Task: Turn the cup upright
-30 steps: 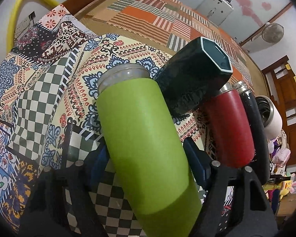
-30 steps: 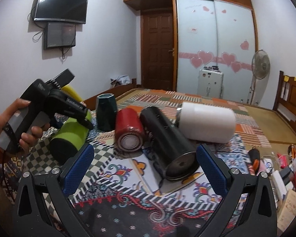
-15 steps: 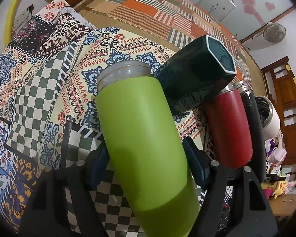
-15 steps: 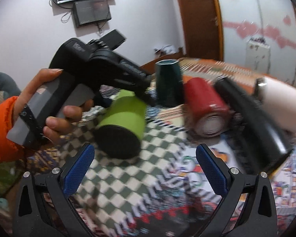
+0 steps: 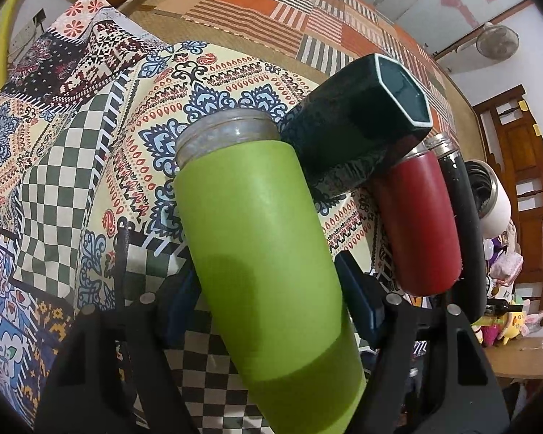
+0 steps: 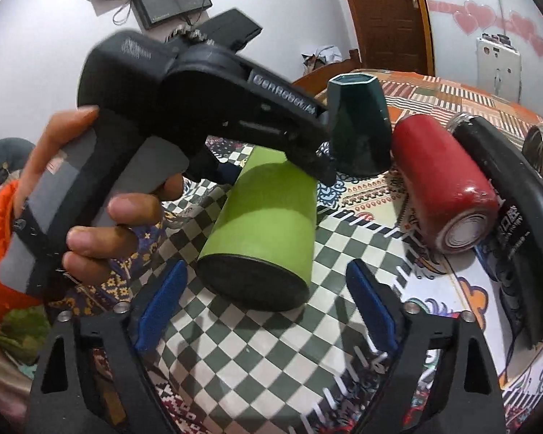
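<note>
A lime-green cup [image 5: 268, 253] lies on its side on the patterned cloth, its clear threaded mouth pointing away from me. My left gripper [image 5: 271, 300] straddles its body, jaws close on both sides of it. In the right wrist view the green cup [image 6: 264, 224] shows its dark base toward me, with the left gripper body and hand [image 6: 184, 108] over it. My right gripper [image 6: 268, 307] is open and empty, just short of the cup's base.
A dark green hexagonal cup [image 5: 362, 119] stands beside the green one. A red cup [image 6: 445, 181], a black flask [image 6: 514, 217] and a white flask [image 5: 492, 202] lie on their sides to the right. The cloth [image 5: 72, 152] drops off at the left.
My right gripper has swung left and closer, from the black flask to the green cup's base. The left gripper has stayed around the green cup, tilting slightly.
</note>
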